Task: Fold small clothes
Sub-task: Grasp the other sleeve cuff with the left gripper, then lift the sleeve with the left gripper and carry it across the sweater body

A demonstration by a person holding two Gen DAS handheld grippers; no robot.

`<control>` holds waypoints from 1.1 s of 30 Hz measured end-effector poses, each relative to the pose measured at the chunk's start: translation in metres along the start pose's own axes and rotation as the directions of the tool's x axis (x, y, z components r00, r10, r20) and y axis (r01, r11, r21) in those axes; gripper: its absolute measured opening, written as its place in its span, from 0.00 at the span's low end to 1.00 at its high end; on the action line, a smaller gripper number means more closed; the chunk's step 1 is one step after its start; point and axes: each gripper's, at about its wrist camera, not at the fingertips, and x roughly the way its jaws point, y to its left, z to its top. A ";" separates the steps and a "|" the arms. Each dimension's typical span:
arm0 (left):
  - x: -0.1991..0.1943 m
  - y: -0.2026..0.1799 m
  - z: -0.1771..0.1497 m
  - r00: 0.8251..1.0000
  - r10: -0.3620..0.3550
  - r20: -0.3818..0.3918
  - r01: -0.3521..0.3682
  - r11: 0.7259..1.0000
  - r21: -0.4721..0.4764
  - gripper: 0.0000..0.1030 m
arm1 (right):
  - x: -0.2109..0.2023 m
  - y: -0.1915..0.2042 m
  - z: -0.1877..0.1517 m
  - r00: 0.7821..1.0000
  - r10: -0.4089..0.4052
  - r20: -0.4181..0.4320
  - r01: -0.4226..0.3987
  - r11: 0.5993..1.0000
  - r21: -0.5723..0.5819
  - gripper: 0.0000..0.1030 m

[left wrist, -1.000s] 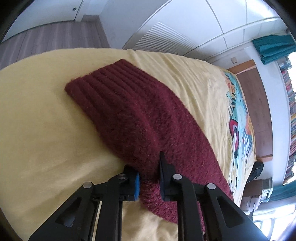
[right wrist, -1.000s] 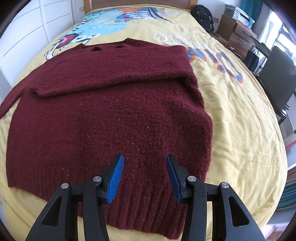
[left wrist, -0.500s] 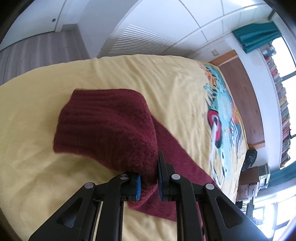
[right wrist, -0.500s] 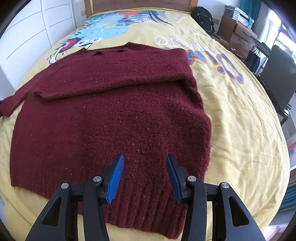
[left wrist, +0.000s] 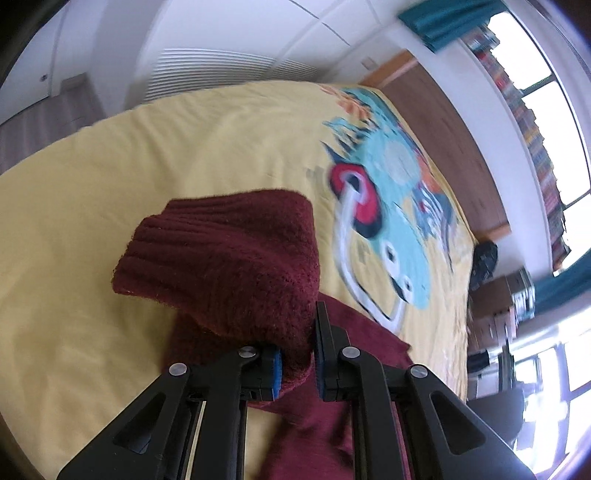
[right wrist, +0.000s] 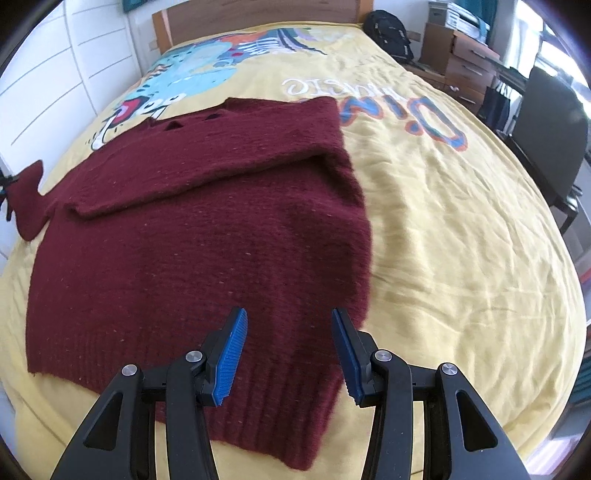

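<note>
Item: maroon knit sweater (right wrist: 207, 229), one piece. It lay flat on the yellow bedspread (right wrist: 461, 229), neckline toward twelve o'clock and ribbed hem toward six in the right wrist view. One sleeve was folded across the chest. The other sleeve (left wrist: 229, 258) was lifted off the bed at nine o'clock of that view, where only its cuff end showed at the frame edge.

Item: your left claw (left wrist: 299, 354). It was clenched on the sleeve, both pads pressed into the knit. The ribbed cuff drooped away from the jaws toward eleven o'clock in the left wrist view. The sweater's body trailed beneath the claw toward five o'clock. That view was blurred.

Item: your right claw (right wrist: 288, 354). It was released, blue pads well apart with nothing between them. It hung above the hem, near the sweater's five o'clock corner. Whether it touched the knit could not be told.

Item: bedspread print, a cartoon figure (right wrist: 192, 81) at eleven o'clock and large lettering (right wrist: 373, 99) at one o'clock, both beyond the neckline.

Item: wooden headboard (right wrist: 255, 14) at twelve o'clock.

Item: black backpack (right wrist: 389, 33), drawer unit (right wrist: 458, 51) and dark chair (right wrist: 550, 133), all beside the bed between one and three o'clock.
</note>
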 end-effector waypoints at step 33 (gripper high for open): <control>0.132 -0.258 -0.274 0.949 0.060 -0.311 0.105 0.867 0.488 0.11 | -0.010 -0.099 -0.039 1.000 0.028 0.014 -0.030 0.987 0.155 0.48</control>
